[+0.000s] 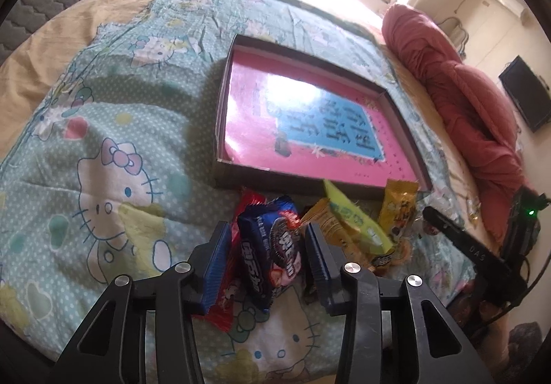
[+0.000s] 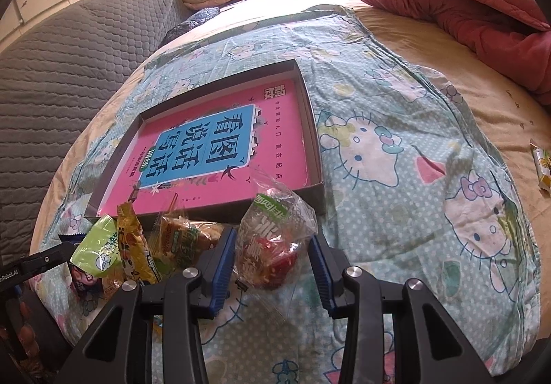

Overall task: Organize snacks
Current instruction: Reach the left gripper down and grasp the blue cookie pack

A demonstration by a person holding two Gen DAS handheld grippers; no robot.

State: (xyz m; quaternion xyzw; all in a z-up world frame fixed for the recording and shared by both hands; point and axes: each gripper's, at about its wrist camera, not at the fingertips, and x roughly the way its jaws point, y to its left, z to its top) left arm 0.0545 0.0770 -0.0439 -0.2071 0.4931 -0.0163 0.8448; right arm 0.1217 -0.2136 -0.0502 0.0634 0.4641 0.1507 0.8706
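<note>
Blue cookie packet (image 1: pixel 270 248) gripped upright between left gripper (image 1: pixel 265 246) jaws; clear snack bag (image 2: pixel 273 239) between right gripper (image 2: pixel 272 251) jaws, contact unclear. Shallow box (image 2: pixel 318 157) at twelve o'clock on bed (image 2: pixel 430 50).

The left gripper (image 1: pixel 267 255) is being pointed steeply downward, its blue-padded fingers (image 1: pixel 218 260) being pressed against the two sides of a dark blue snack packet (image 1: pixel 272 246). The right gripper (image 2: pixel 273 262) is being angled down likewise, with a clear snack bag (image 2: pixel 272 239) being flanked by its part-closed fingers (image 2: pixel 222 267), contact unclear.
</note>
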